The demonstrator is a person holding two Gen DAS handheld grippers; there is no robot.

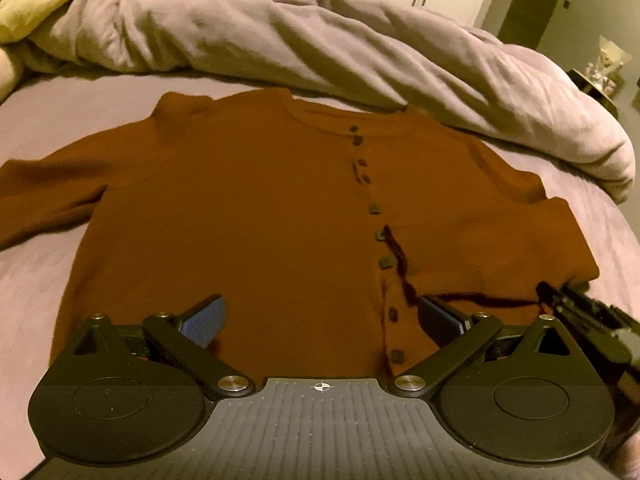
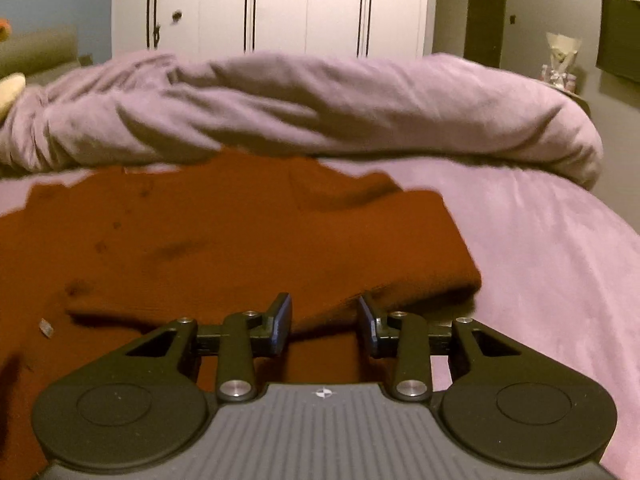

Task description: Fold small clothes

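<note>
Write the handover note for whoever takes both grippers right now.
Left gripper: open wide, holding nothing, over the hem of the brown cardigan.
Right gripper: open, nothing pinched, at the cardigan's right edge by the folded-in right sleeve.
Cardigan: front up and buttoned on the lilac bedsheet, collar toward the bunched duvet.
Done: right sleeve laid across the body.
Left: left sleeve is spread out on the sheet, so fold it in, then probably fold the body from hem to collar.
</note>
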